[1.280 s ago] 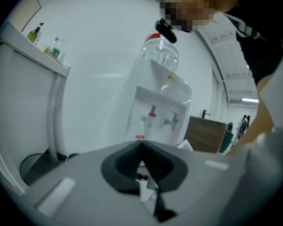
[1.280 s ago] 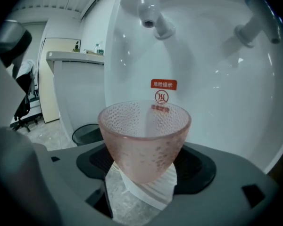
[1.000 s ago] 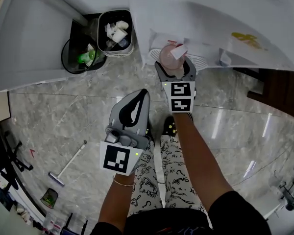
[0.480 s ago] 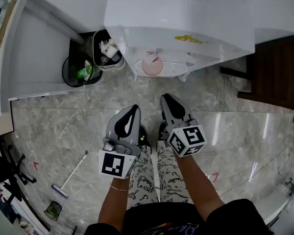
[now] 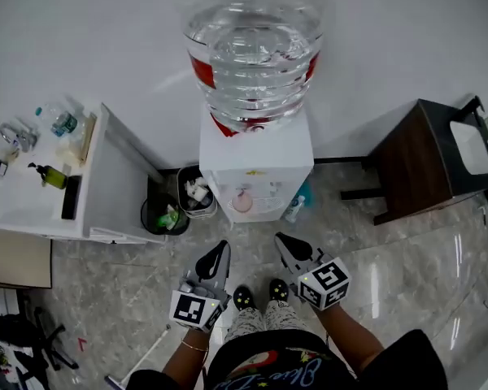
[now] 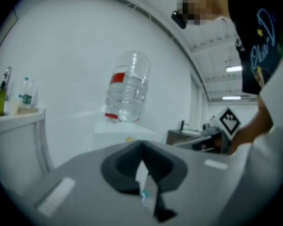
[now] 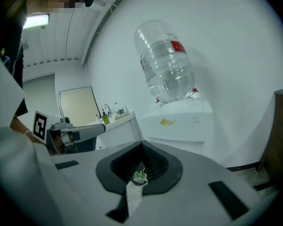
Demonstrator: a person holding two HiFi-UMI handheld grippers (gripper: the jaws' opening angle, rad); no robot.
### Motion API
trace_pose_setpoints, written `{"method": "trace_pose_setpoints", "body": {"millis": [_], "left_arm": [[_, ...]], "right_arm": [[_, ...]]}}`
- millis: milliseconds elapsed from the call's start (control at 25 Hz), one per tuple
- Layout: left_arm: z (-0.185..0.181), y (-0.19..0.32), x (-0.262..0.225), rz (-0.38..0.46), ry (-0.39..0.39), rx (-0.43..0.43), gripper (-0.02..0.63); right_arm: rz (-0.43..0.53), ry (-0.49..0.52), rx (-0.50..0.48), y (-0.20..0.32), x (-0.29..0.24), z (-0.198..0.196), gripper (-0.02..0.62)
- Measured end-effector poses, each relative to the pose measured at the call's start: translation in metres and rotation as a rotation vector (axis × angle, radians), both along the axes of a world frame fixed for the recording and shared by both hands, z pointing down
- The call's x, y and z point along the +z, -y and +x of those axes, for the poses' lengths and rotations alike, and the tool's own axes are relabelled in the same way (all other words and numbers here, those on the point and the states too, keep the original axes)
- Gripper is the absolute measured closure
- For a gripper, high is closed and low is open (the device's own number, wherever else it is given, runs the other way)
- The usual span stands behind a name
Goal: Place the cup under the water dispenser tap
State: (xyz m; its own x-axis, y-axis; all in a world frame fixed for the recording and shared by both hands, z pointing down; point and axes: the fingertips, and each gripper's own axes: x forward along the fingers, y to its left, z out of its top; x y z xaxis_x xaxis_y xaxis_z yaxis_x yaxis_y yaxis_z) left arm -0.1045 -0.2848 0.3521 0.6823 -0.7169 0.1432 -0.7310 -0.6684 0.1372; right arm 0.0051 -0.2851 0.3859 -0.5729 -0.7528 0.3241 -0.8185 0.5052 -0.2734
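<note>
The pink plastic cup (image 5: pixel 242 202) is seated under the white water dispenser (image 5: pixel 256 157) tap. The jaws of the left gripper (image 5: pixel 217 250) and right gripper (image 5: pixel 286 242) are closed and empty. Clearance should be kept.

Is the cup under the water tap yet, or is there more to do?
Looks done: the pink cup sits in the water dispenser tap nook. Nothing is in hand: the left gripper and right gripper are both shut, empty and short of the dispenser. Nothing seems left for placing.
</note>
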Motion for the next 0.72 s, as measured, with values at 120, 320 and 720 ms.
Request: {"method": "trace_pose_setpoints", "body": {"millis": [120, 320, 720], "left_arm": [[0.015, -0.026, -0.038, 0.04, 0.047, 0.089, 0.618], [0.017, -0.037, -0.064, 0.052, 0.005, 0.067, 0.618], [0.003, -0.037, -0.063, 0.081, 0.093, -0.012, 0.618]], "right_arm": [[0.023, 0.065, 0.04, -0.021, -0.047, 0.004, 0.581], [0.067, 0.112, 0.027, -0.049, -0.08, 0.002, 0.581], [0.046, 0.113, -0.02, -0.059, -0.076, -0.008, 0.581]]}}
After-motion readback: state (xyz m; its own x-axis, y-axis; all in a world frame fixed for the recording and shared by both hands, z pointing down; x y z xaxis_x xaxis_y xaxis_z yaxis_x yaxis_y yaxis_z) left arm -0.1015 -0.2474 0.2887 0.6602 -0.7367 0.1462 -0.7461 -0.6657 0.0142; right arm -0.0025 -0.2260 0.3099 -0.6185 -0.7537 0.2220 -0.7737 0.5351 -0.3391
